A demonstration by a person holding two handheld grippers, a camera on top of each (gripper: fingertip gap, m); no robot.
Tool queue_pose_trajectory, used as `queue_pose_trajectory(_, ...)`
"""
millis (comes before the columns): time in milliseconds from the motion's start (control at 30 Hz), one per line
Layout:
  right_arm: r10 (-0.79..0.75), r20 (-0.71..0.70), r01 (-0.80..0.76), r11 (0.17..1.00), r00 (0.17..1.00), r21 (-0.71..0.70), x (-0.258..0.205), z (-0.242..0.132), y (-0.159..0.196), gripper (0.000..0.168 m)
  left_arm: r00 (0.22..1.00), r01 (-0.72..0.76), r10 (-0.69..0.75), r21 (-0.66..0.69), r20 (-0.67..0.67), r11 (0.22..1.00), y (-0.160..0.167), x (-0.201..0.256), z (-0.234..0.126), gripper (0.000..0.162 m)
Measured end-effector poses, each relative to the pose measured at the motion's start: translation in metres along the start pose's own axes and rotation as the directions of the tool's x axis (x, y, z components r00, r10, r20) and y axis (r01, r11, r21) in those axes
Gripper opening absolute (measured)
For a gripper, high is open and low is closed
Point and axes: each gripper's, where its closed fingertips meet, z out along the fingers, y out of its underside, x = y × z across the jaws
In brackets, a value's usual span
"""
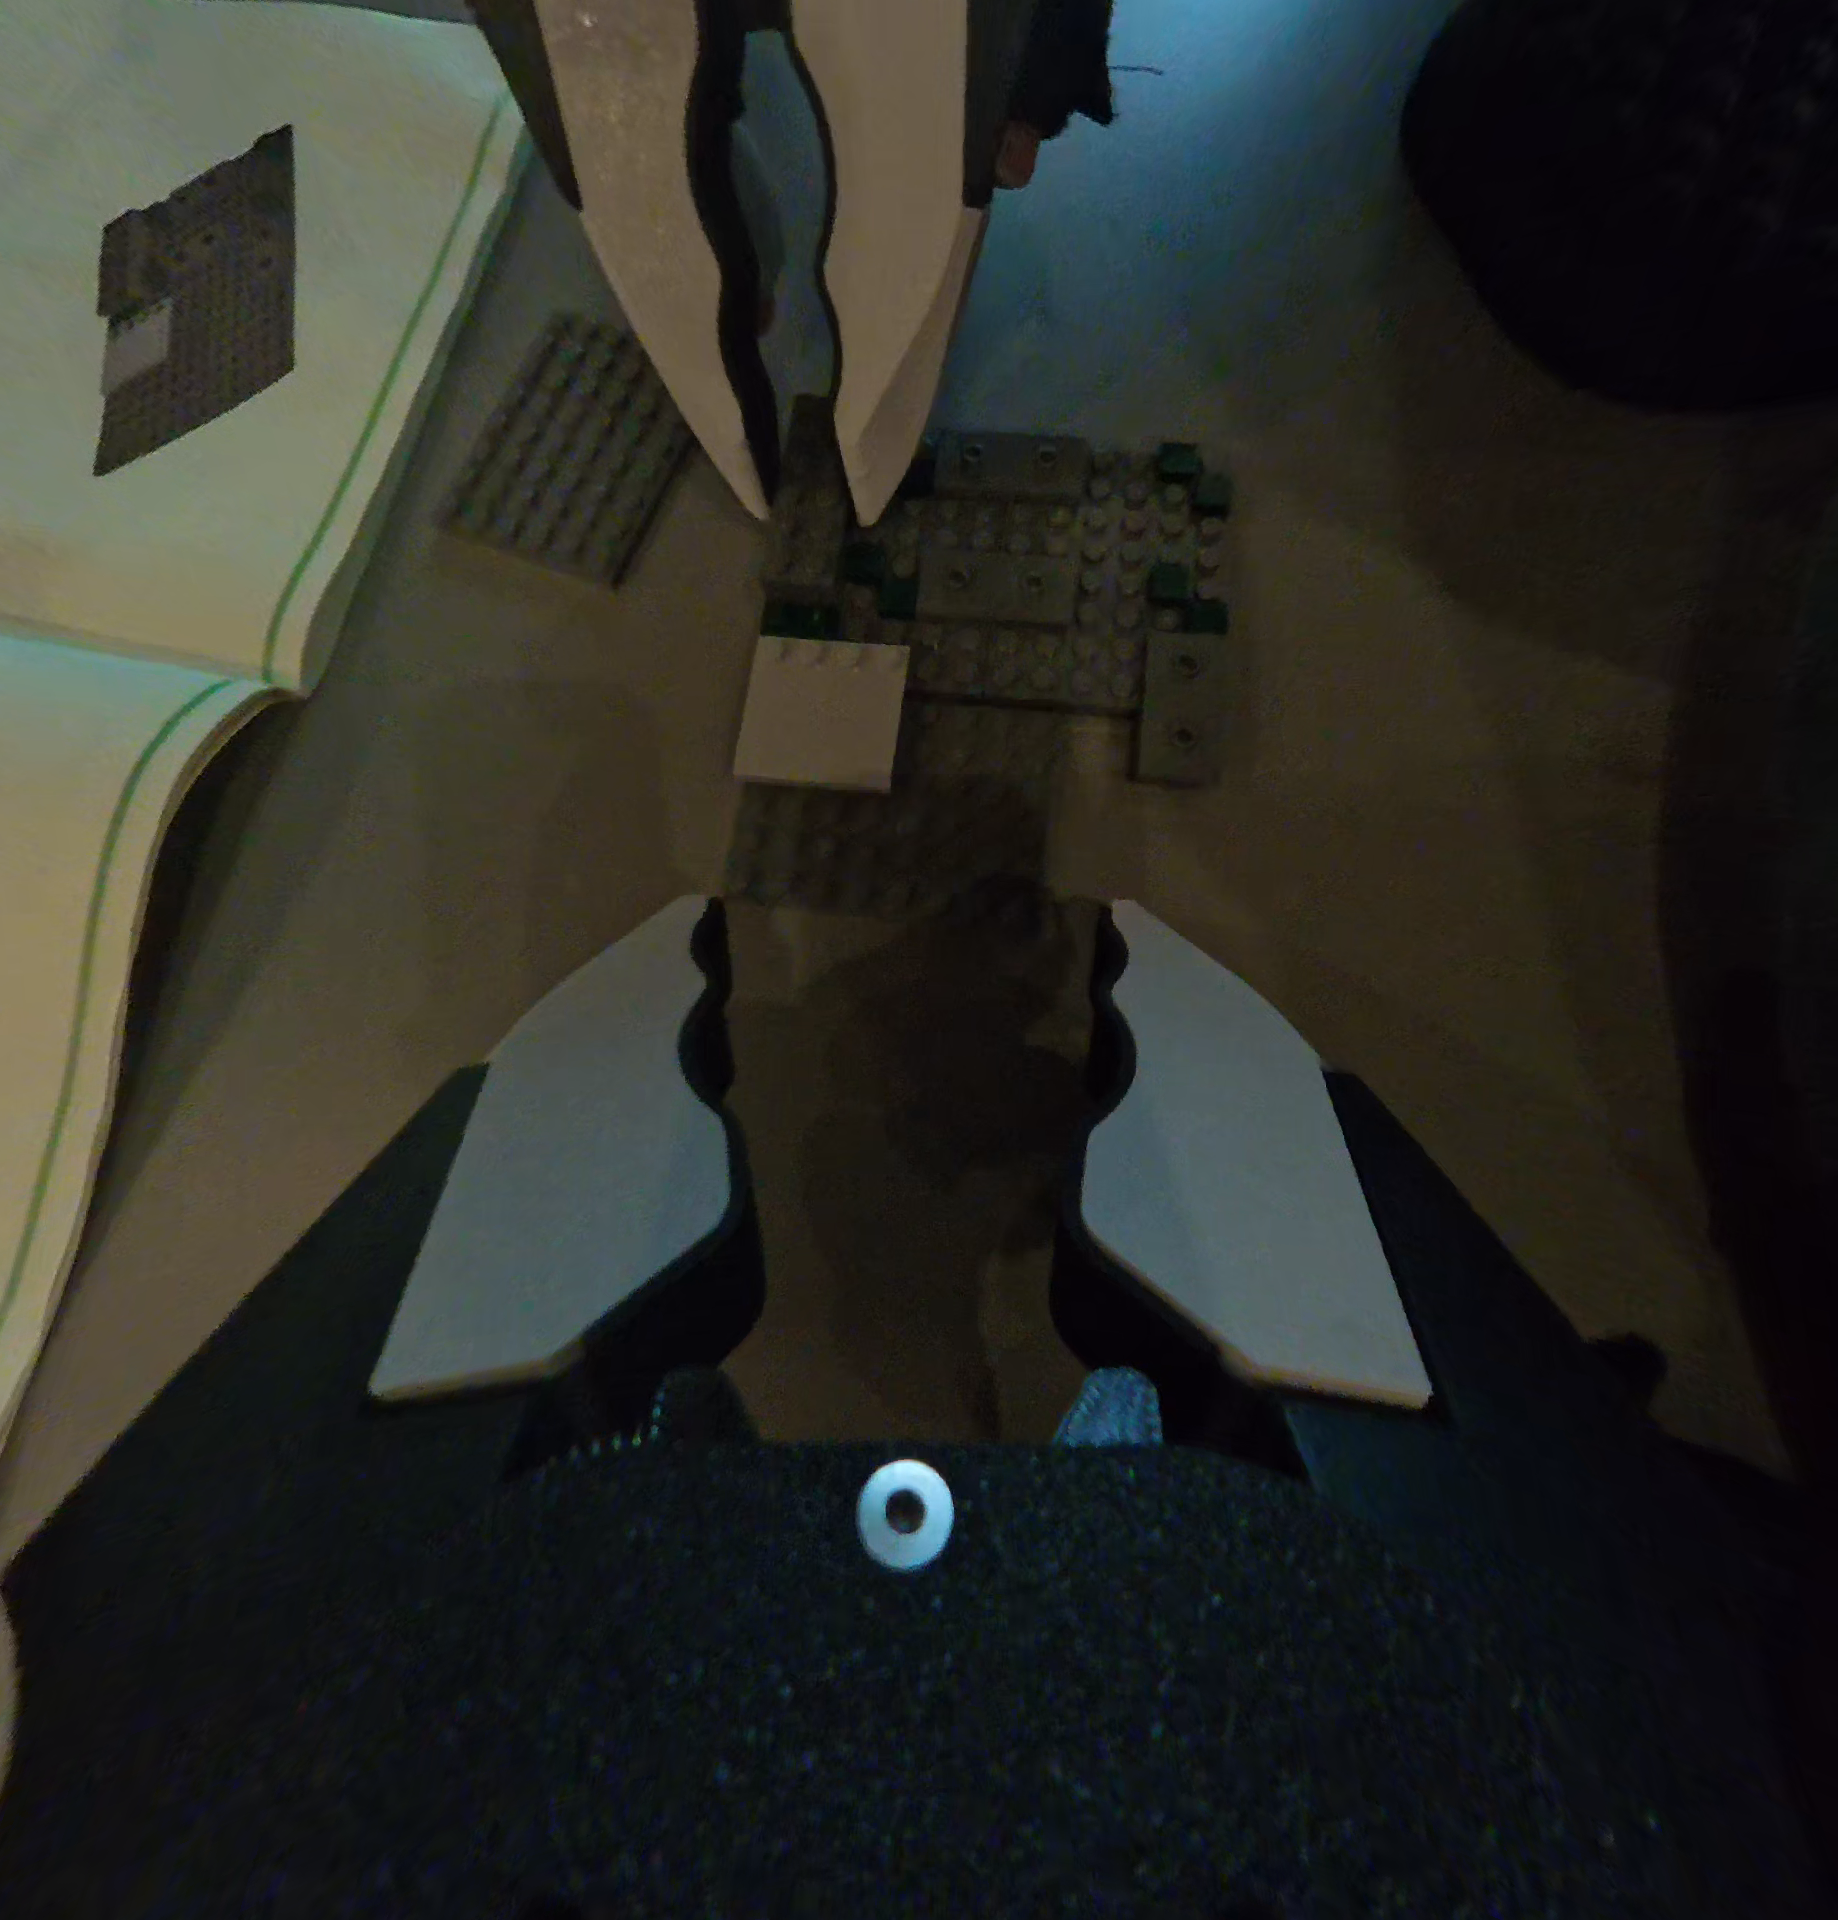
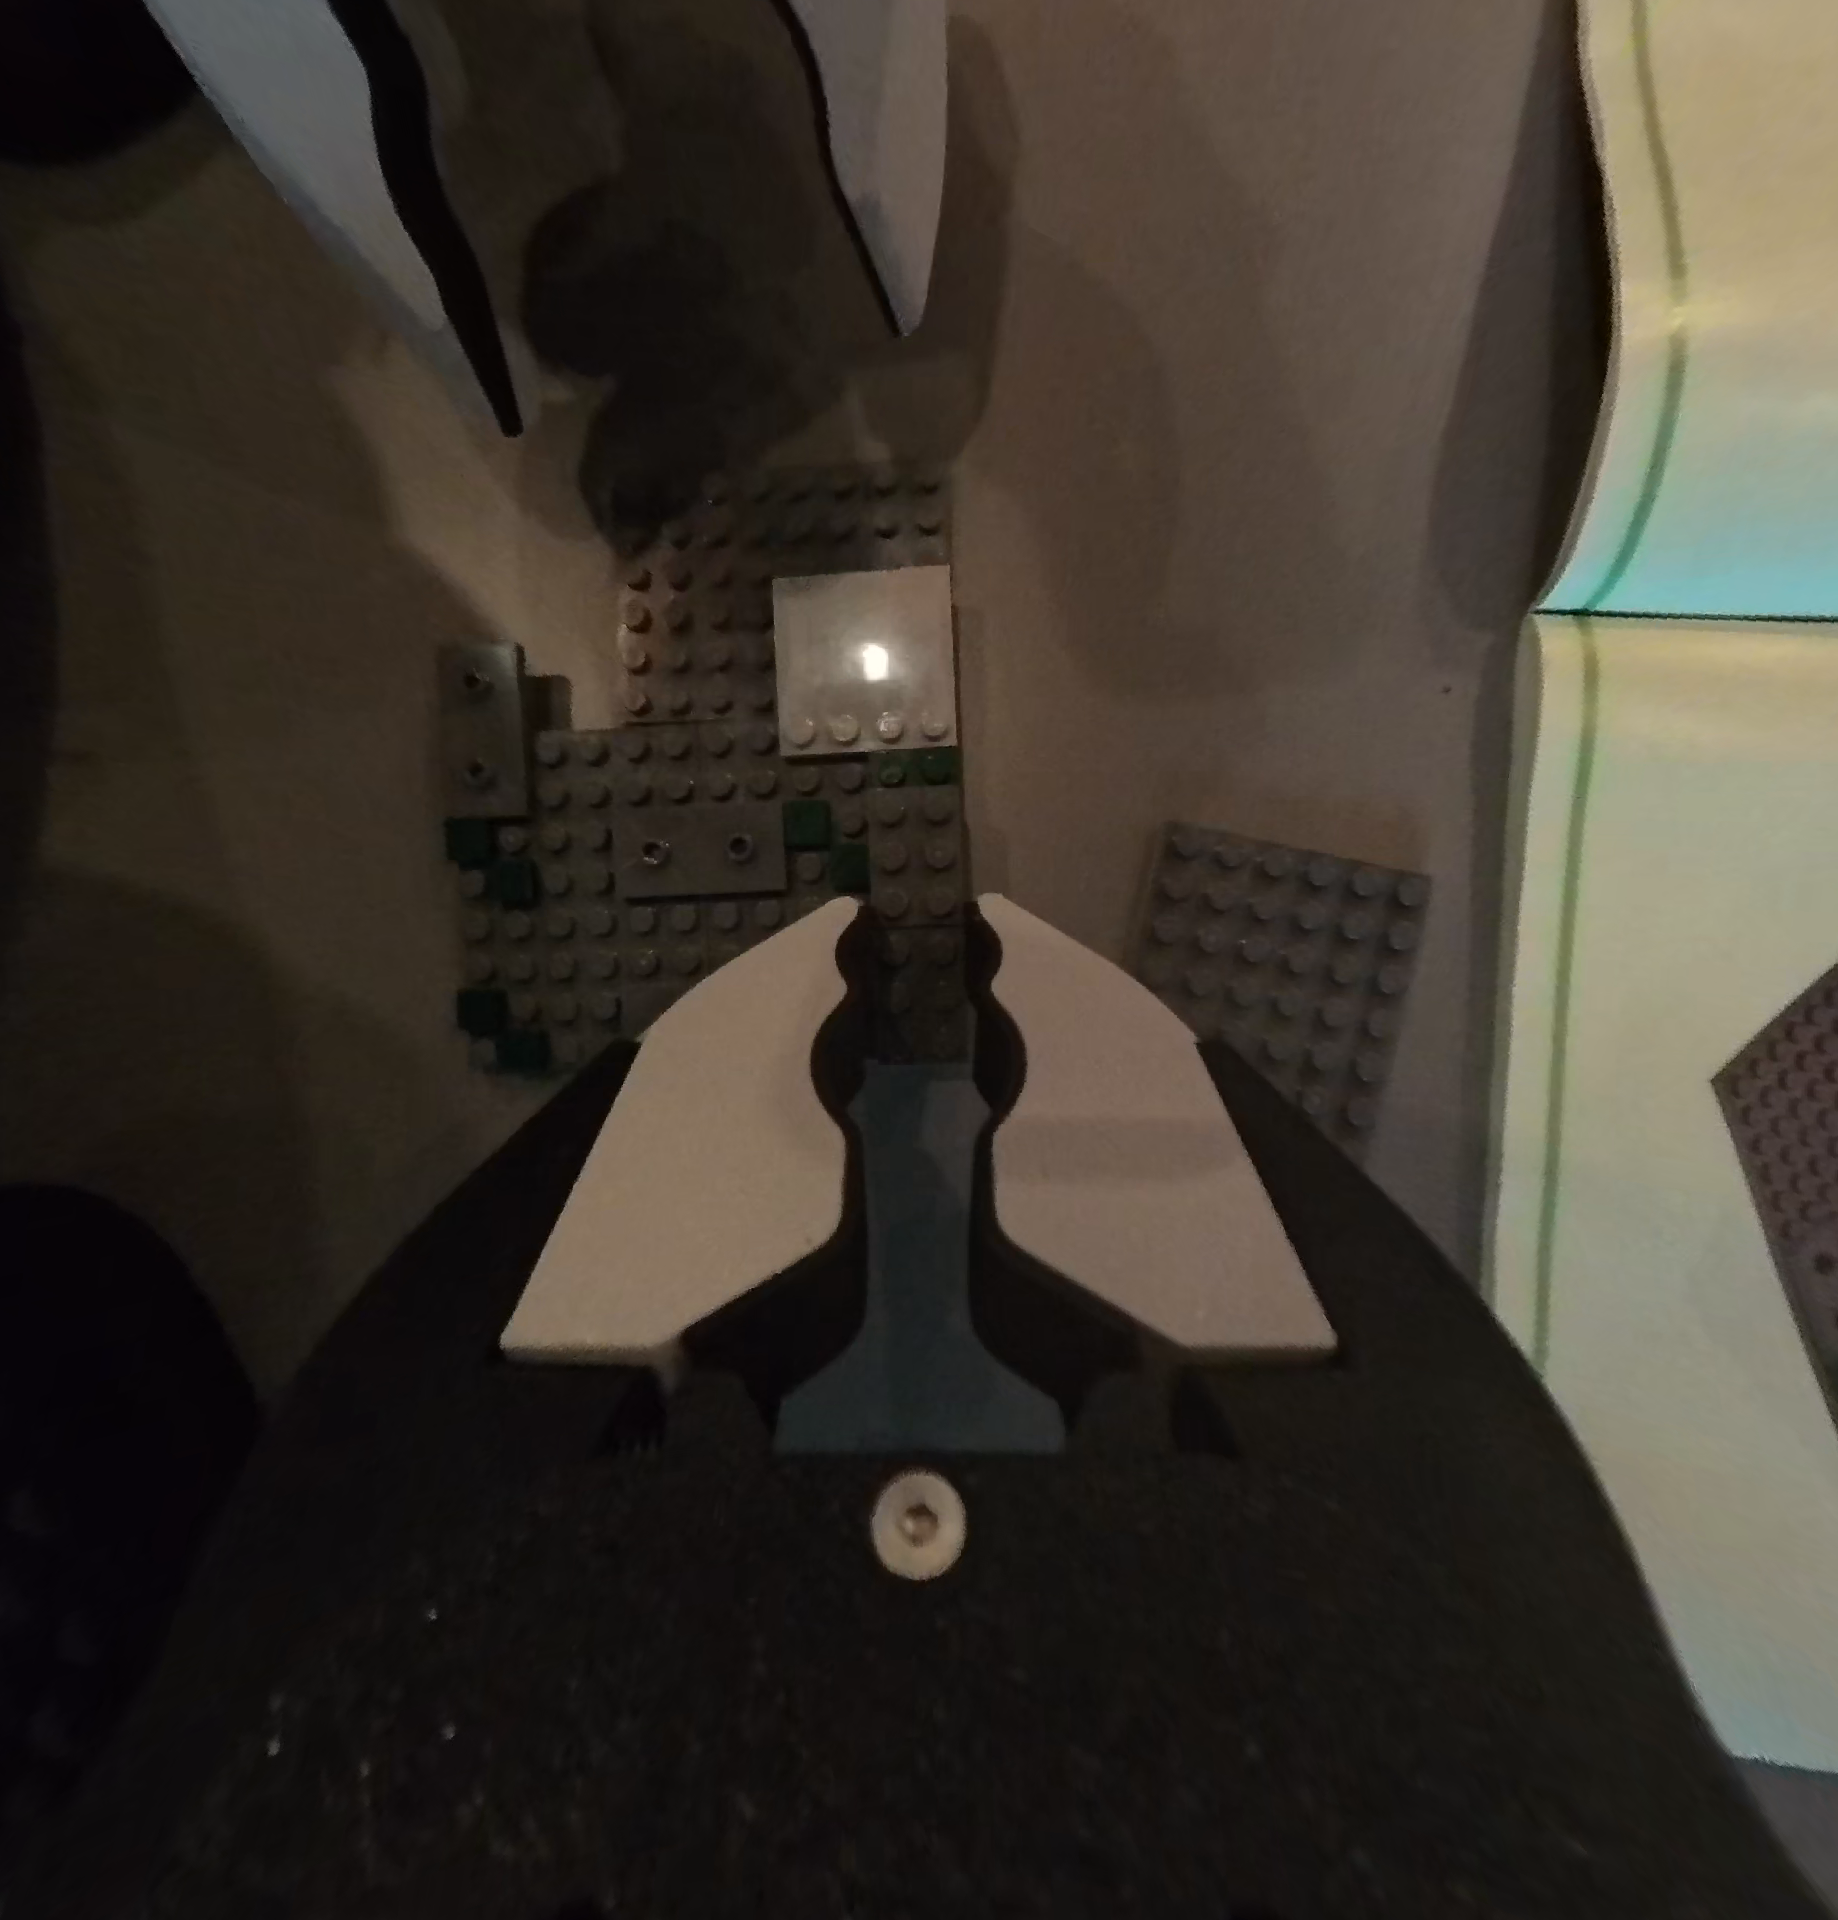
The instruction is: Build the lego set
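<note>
A grey Lego build (image 1: 1008, 623) (image 2: 676, 800) of studded plates with small dark green pieces lies flat on the table. A white sloped piece (image 1: 821, 717) (image 2: 863, 665) sits on one edge of it. My right gripper (image 2: 917, 909) (image 1: 813, 511) is shut on a long dark grey brick (image 2: 920, 831) (image 1: 811, 488), which lies along the build's edge next to the white piece. I cannot tell whether the brick is seated. My left gripper (image 1: 913, 914) (image 2: 707, 379) is open and empty, just off the build's opposite end.
A loose grey studded plate (image 1: 572, 457) (image 2: 1279, 956) lies beside the build. An open instruction booklet (image 1: 167, 312) (image 2: 1725, 520) lies beyond that plate. A dark round object (image 1: 1673, 187) (image 2: 63, 1403) stands on the other side. The tips of one gripper are about 9 cm away from the tips of the other.
</note>
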Motion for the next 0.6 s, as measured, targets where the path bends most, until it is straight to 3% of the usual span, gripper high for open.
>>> queue_pose_trajectory(600,0.034,0.001,-0.034,0.999,0.999,-0.009,0.0005,0.0015,0.0003,0.017,1.000,-0.006,0.005,-0.014,-0.028,1.000,0.0034,0.0069,0.0075,0.065)
